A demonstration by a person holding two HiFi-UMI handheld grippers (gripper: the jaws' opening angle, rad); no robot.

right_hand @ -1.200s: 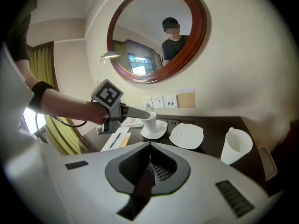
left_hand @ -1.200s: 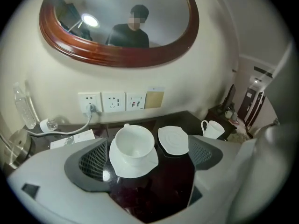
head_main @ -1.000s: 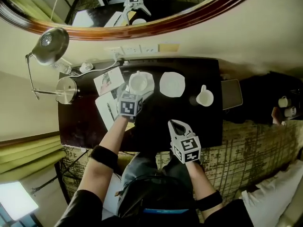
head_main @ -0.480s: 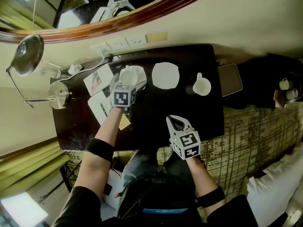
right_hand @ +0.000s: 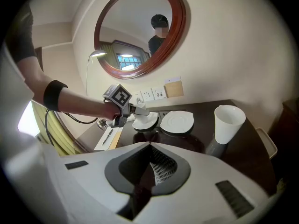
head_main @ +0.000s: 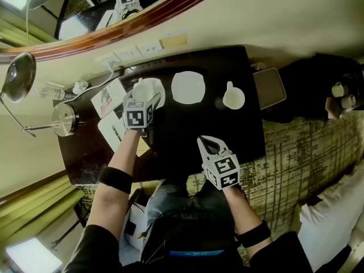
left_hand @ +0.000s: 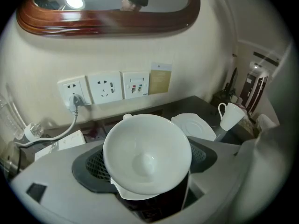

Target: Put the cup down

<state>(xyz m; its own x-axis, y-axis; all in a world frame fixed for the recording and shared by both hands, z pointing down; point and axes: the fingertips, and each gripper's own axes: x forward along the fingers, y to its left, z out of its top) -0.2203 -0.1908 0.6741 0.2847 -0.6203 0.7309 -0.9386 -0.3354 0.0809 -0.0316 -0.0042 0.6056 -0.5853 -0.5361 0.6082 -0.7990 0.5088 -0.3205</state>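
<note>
- On the dark table (head_main: 187,131), toward its left end in the head view, the white cup (left_hand: 145,154) is standing upright on its saucer (right_hand: 148,122). Its small handle is pointing away toward the wall sockets (left_hand: 110,87).
- The left gripper (head_main: 145,99) is straddling the cup. Its jaws have just been closing with the cup between them, and the grey pads (left_hand: 89,169) are now pressing in on both sides of the cup below the rim.
- Compared with a second ago, the left gripper is sitting lower and closer over the cup, so its marker cube is hiding more of the cup in the head view.
- The right gripper (head_main: 208,145) is hovering over the near edge of the table with its jaws fully together and nothing between them. It is keeping much the same place against that edge as before.
- An empty saucer (head_main: 188,87) is lying just beside the cup's saucer, and a white mug (head_main: 233,98) is standing farther right, well apart from both grippers. Neither is showing any shift on the table.
- The whole table is appearing higher, farther left and more tilted in the head view than a second ago.
</note>
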